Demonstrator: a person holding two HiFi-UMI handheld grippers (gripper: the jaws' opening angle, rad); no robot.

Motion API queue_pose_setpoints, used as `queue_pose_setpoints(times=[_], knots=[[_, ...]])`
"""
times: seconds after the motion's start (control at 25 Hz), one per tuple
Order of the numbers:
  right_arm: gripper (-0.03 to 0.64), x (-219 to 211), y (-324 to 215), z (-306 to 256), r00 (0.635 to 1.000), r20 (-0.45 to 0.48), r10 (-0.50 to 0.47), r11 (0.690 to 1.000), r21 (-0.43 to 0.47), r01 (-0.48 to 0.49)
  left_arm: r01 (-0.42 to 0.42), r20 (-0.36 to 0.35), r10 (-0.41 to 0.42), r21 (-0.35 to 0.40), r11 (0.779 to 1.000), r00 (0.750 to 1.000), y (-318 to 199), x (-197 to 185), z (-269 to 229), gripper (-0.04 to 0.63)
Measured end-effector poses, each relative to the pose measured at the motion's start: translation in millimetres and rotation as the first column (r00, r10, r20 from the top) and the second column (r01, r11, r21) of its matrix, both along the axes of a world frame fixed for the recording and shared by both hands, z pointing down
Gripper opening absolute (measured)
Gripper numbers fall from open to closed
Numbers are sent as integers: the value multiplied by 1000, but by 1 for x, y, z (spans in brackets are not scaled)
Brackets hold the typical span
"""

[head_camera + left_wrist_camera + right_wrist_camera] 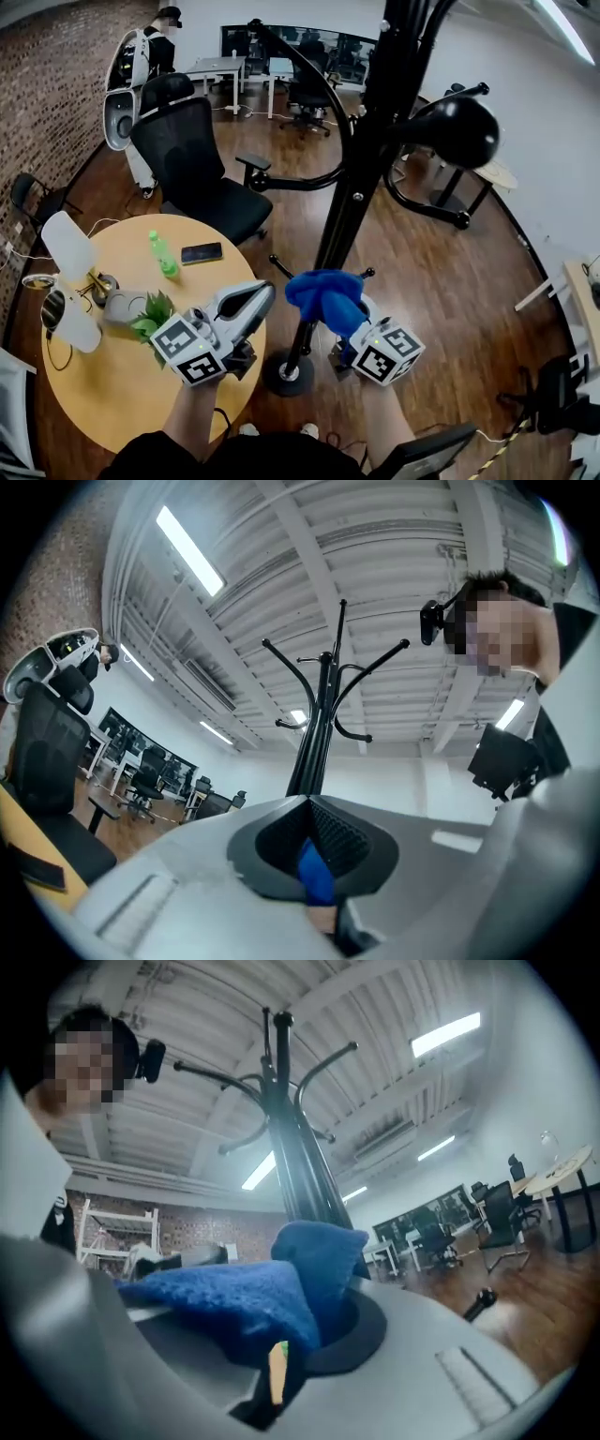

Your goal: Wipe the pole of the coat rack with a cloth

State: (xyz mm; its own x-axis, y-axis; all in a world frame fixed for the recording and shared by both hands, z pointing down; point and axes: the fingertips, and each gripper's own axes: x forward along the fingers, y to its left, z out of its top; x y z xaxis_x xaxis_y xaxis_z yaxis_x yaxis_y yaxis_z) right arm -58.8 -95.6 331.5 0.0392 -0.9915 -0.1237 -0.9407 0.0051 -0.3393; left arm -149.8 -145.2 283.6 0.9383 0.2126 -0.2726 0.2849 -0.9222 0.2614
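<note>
Head view looks steeply down on the black coat rack pole [361, 178], which runs from the top centre of the frame down to its round base at the lower middle, with curved hooks branching off near the top. A round wooden table [122, 403] fills the lower left, and a black office chair [192, 159] stands just above it.

The blue cloth [325, 298] sits bunched against the lower part of the pole, right of centre. The right gripper [342, 323] comes up from the bottom edge with its jaws clamped on that cloth; in the right gripper view the cloth [253, 1302] spills over both jaws, with the pole [300, 1166] rising directly behind it.

The left gripper [261, 296] hangs over the table's right edge, tips aimed at the cloth and near it. In the left gripper view its jaws are drawn together, a sliver of blue showing in the slit and the pole [314, 733] beyond.

On the table lie a white fan [67, 246], a small green plant [155, 314], a green bottle [164, 255] and a dark phone [202, 252].
</note>
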Motion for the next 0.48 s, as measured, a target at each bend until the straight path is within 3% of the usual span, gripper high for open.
queue_pose_setpoints(times=[0.2,0.36,0.48], knots=[[21,-15,5,72,988,148,-38,973,-219,70,-29,-1,29,4,1000,1000,13,7,-7,0],[21,-53,19,71,964,214,-156,958,-206,200,-23,-9,24,7,1000,1000,16,5,-10,0],[21,-56,24,71,945,278,-173,956,-184,229,-13,-14,13,13,1000,1000,14,2,-11,0]])
